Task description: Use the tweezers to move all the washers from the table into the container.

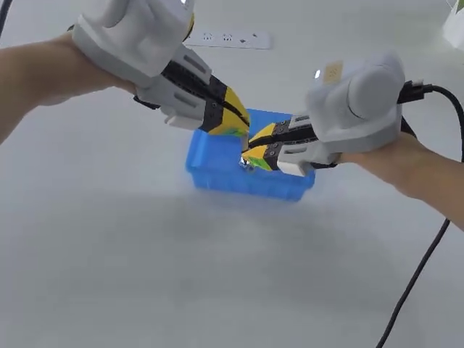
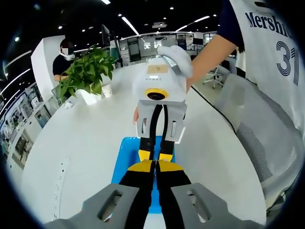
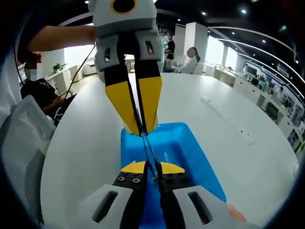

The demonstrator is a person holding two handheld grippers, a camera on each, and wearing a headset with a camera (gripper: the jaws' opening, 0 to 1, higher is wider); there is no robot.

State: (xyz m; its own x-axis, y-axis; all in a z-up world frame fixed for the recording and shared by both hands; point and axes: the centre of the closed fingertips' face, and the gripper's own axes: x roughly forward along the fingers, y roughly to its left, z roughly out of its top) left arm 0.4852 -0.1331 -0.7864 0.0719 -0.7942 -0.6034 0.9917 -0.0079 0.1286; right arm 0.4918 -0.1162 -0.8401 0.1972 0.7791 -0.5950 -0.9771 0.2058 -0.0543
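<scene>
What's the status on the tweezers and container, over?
Left gripper and right gripper both pinching thin metal tweezers over blue plastic container. Washer at tips too small to tell. Nothing blocking.

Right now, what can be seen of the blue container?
The blue container is a bright blue, plastic-looking rectangular bin, open-topped with low walls. It sits upright and flat on the white table. The floor that shows is bare blue, and no washers can be made out inside. The left gripper and right gripper meet tip to tip above its middle, both shut on thin tweezers over the opening. Whether the tweezers touch it cannot be told.
</scene>
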